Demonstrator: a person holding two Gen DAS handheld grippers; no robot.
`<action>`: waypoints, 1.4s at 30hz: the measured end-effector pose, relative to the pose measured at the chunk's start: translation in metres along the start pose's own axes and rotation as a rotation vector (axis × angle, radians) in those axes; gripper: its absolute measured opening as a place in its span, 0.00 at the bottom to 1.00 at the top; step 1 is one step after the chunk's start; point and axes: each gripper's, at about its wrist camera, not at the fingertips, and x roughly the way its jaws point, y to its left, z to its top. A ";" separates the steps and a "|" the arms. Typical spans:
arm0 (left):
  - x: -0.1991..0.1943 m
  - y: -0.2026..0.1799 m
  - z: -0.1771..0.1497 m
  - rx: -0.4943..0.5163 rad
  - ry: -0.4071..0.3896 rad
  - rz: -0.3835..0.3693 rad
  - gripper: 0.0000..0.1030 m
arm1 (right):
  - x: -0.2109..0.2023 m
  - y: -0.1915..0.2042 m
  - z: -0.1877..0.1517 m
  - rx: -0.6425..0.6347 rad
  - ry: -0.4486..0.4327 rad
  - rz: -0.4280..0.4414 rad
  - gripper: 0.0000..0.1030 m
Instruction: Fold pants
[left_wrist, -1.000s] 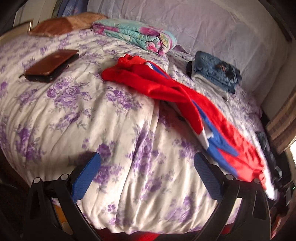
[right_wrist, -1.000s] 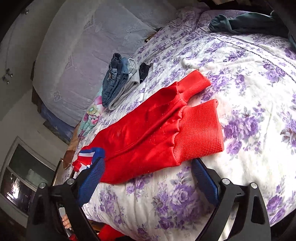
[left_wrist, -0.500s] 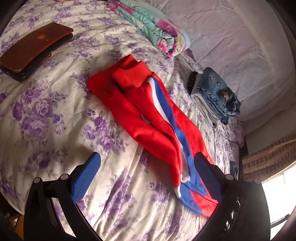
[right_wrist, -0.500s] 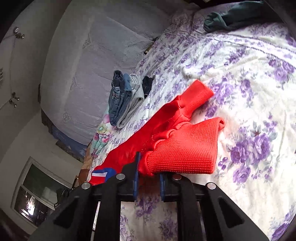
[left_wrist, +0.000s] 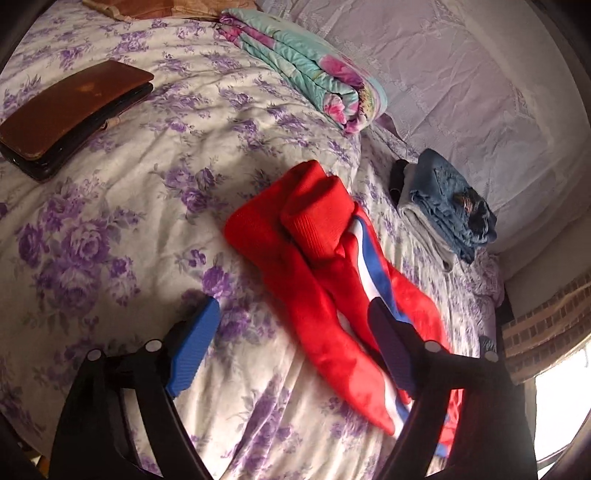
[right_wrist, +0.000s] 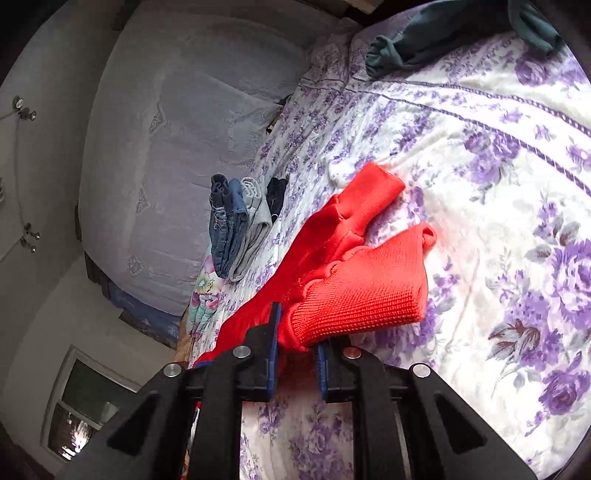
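Jaws: right gripper (right_wrist: 297, 347) clamps my pants (right_wrist: 354, 302) cuff; left gripper (left_wrist: 291, 354) closing, nothing pinched yet.
Advice: I'd seat left on waist, fold level.

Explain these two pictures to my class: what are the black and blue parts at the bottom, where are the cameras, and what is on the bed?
A person holds a two-finger tool in each hand, each with a camera looking along its fingers. One picture per hand. The left gripper is closing around the lower end of the red pants, which have a blue and white stripe. The right gripper is shut on the ribbed red cuff. All this lies on a flowered bedspread, with folded jeans, a rolled quilt and a brown case.
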 end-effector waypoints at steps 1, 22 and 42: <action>-0.001 0.000 -0.002 0.013 -0.001 0.001 0.75 | 0.002 -0.003 -0.002 0.008 0.005 -0.003 0.16; -0.011 -0.012 -0.012 0.041 -0.077 -0.078 0.02 | -0.008 0.002 -0.014 -0.001 -0.017 0.003 0.16; -0.124 0.029 -0.054 -0.002 -0.201 -0.089 0.79 | -0.083 0.041 -0.023 -0.203 -0.113 -0.190 0.58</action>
